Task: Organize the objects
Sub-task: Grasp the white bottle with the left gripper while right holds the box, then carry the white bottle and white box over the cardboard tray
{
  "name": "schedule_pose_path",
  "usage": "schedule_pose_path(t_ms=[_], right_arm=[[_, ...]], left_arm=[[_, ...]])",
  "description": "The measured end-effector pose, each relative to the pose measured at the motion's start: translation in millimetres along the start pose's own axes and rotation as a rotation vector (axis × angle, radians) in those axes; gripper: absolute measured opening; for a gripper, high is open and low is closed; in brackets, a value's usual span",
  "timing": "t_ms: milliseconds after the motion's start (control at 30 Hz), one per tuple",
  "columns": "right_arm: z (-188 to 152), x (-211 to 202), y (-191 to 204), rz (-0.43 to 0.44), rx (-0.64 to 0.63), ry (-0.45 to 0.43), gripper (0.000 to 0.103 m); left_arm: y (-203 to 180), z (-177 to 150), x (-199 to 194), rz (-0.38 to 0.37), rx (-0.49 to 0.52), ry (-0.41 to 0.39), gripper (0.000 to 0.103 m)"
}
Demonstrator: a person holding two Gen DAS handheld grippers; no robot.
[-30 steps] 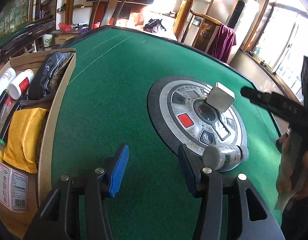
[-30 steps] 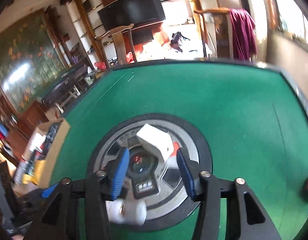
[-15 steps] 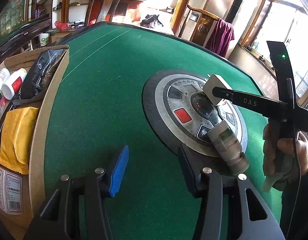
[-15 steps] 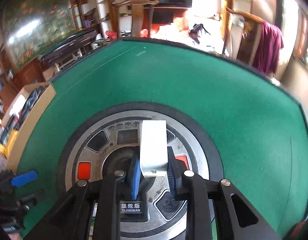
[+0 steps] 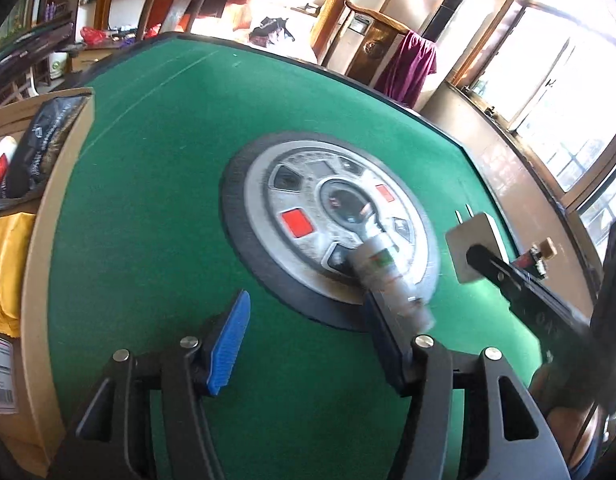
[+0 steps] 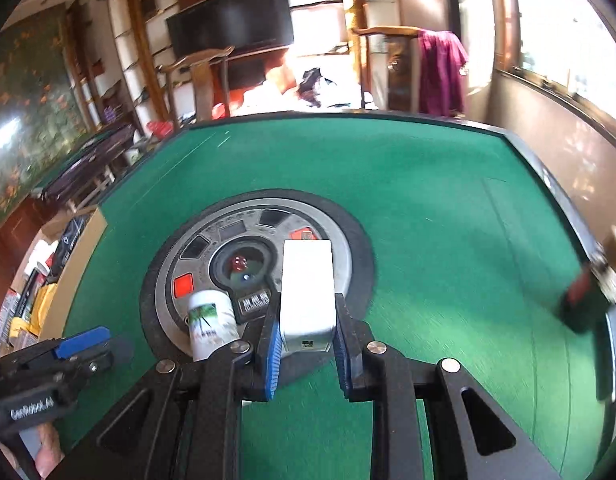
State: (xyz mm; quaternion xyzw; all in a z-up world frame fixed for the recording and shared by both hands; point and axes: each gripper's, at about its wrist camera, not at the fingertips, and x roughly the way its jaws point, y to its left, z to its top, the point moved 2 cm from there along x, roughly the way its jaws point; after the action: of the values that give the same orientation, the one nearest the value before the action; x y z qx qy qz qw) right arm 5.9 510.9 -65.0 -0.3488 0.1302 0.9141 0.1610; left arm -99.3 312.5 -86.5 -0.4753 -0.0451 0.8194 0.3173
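Cardboard box (image 5: 44,216): far left edge of the left wrist view, on the green desk (image 5: 156,208); it shows again as a small shape at mid left of the right wrist view.
Box contents: a black pouch (image 5: 44,140) leans at the upper end, a white bottle with a red label (image 5: 0,160) beside it, a yellow packet (image 5: 4,268) lower down.
Left gripper (image 5: 308,344): bottom centre of its own view, fingers about half apart and opening; only green felt lies between the pads.
Small bottle (image 5: 387,276): white, with a printed label, blurred, lying on the lower right rim of the round console (image 5: 292,184) in the left wrist view. Its near end is right by the right-hand pad of the left gripper, outside the gap; I cannot tell whether they touch. In the right wrist view it sits at lower centre left, just left of the right gripper's fingers.
Round console: grey disc with red buttons, ringed in black, set in the middle of the desk.
Right gripper (image 6: 306,332): bottom centre of its own view, fingers drawn close and clamped on the sides of a white plug adapter (image 6: 307,284).
White plug adapter: held above the right part of the console; in the left wrist view it is at centre right, prongs pointing up, over the felt.
Purple cloth (image 6: 441,72): upper right, draped on a chair past the desk.
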Motion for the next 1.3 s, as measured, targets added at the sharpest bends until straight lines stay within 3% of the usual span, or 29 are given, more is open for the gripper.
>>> schedule_pose_path(t_ms=[133,333,600,667,767,1000,1300], right_arm=[[4,-20,-17,0.035,0.083,-0.055,0.024],[14,-29,-30,0.066,0.121,-0.088,0.024],[18,-33,-38,0.084,0.15,-0.101,0.024],[18,-32,-37,0.085,0.146,-0.098,0.024],[17,-34,-35,0.086,0.144,-0.1,0.024],[13,-29,-26,0.086,0.116,-0.081,0.024],[6,-23,-9,0.096,0.063,-0.063,0.024]], left_arm=[[-20,12,9,-0.019,-0.063,0.064,0.059],[-37,17,36,0.066,-0.136,0.136,0.059],[-56,12,59,0.154,-0.119,0.149,0.056],[-60,13,61,0.184,-0.092,0.133,0.042],[-60,11,61,0.189,-0.069,0.132,0.033],[-44,2,46,0.151,-0.032,0.098,0.033],[-17,-14,8,0.165,-0.002,0.024,0.033]])
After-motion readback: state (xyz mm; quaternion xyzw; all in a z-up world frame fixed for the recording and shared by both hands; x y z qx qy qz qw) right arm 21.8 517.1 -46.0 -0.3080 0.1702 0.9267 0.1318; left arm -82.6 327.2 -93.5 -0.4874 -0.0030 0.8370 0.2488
